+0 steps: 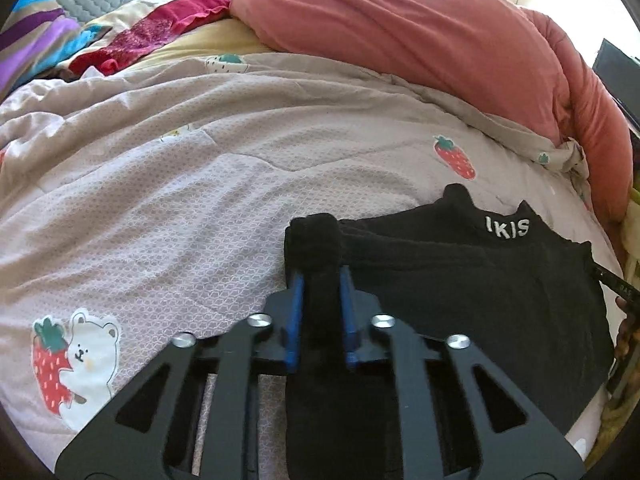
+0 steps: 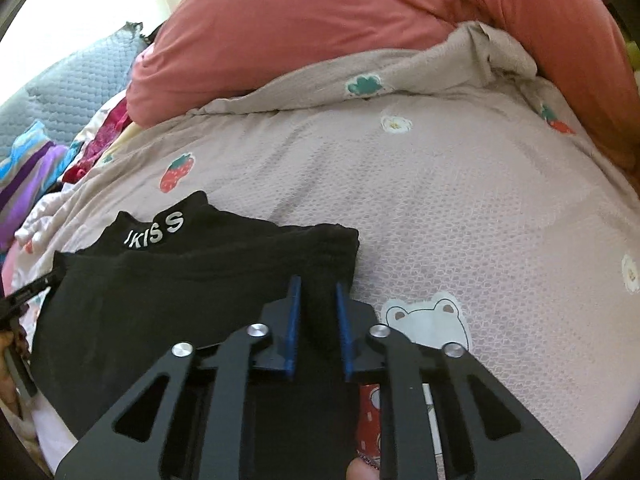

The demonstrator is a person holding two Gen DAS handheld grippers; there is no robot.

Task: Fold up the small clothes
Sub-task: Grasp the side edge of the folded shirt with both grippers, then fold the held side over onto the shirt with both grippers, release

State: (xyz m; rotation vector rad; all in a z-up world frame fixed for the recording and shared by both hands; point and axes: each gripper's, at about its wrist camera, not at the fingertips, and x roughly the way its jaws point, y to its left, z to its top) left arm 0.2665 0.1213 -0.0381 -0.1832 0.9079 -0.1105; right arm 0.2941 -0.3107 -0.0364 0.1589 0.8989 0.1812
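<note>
Spread over the strawberry-print quilt (image 1: 200, 184), our left gripper (image 1: 320, 280) and right gripper (image 2: 318, 292) each pinch the black garment (image 1: 480, 300), whose bunched edges could slip out unevenly.

the left black metal hand-held gripper (image 1: 320, 280) has blue finger pads (image 1: 295, 320), triangular cut-outs and round silver screws (image 1: 258, 321). the right black hand-held gripper (image 2: 318, 292) looks alike; a fingertip (image 2: 360, 471) shows beneath it.

The bed's patterned quilt (image 1: 168, 184) lies bare and flat left of the black garment (image 1: 480, 280) and to its right toward the bed's edge. A bulky pink duvet (image 1: 400, 40) banks along the far edge, with bunched colourful clothes (image 1: 132, 36) at the far left corner.
</note>
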